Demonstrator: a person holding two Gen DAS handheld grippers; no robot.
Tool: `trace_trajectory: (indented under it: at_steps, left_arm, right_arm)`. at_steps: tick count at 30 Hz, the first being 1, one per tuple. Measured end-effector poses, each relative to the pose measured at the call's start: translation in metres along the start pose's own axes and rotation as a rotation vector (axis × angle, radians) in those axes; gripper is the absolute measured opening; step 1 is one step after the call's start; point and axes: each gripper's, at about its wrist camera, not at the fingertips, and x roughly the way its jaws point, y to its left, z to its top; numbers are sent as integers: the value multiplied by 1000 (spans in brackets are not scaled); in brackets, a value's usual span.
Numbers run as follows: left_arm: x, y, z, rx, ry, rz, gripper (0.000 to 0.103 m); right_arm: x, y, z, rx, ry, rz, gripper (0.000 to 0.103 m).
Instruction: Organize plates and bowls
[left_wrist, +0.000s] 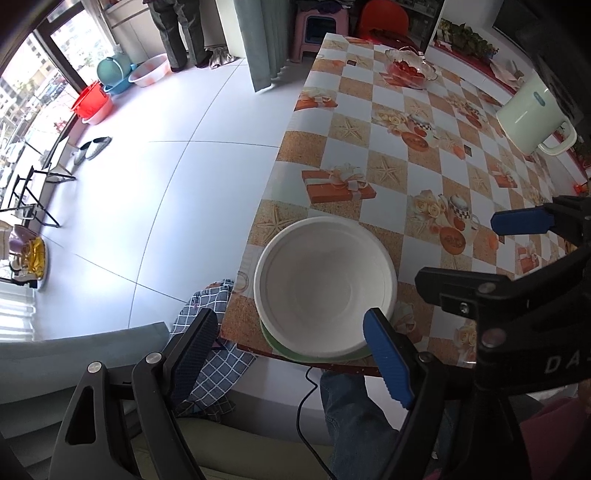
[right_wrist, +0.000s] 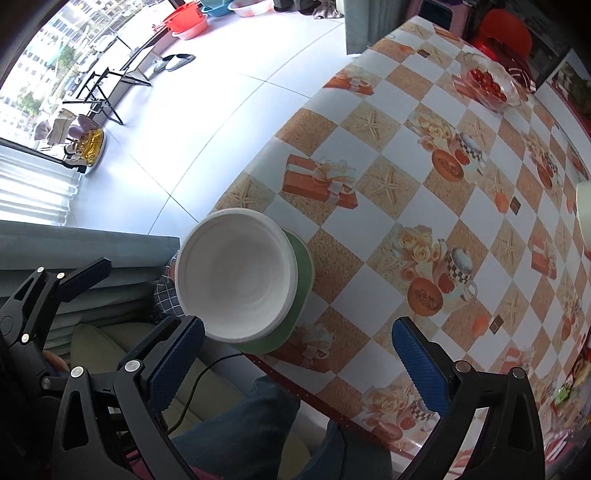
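Observation:
A white bowl (left_wrist: 325, 288) (right_wrist: 236, 280) sits in a green plate (left_wrist: 275, 347) (right_wrist: 301, 291) at the near edge of the patterned table (left_wrist: 369, 122) (right_wrist: 369, 258). My left gripper (left_wrist: 291, 358) hangs open above them, pointing down, its blue pads clear of the bowl's rim. My right gripper (right_wrist: 299, 369) is open wide just to the right of the stack, over the table edge, with nothing between its pads. It also shows in the left wrist view, where the right gripper (left_wrist: 458, 251) is beside the bowl. One black finger (right_wrist: 85, 275) of the left gripper shows at the left of the right wrist view.
A glass bowl of red fruit (left_wrist: 410, 68) (right_wrist: 487, 83) stands at the far end of the table, a pale green jug (left_wrist: 528, 114) at the right. A person's jeans leg (left_wrist: 354, 417), a black cable (left_wrist: 306, 398) and a checked cloth (left_wrist: 207, 354) lie below the table edge.

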Motion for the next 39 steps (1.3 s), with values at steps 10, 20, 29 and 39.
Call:
trace_trajectory:
  at_steps: [10, 20, 29, 39]
  left_arm:
    - [2, -2, 2, 11, 10, 11, 84]
    - [4, -4, 1, 15, 19, 16, 84]
    - [4, -5, 0, 26, 22, 20, 84]
    - [2, 0, -4, 25, 24, 29, 84]
  right_arm:
    - [5, -2, -2, 9, 19, -10, 102]
    - [7, 1, -3, 0, 30, -17, 102]
    - [8, 4, -3, -10, 34, -17, 102]
    - [8, 12, -5, -32, 40, -19, 102]
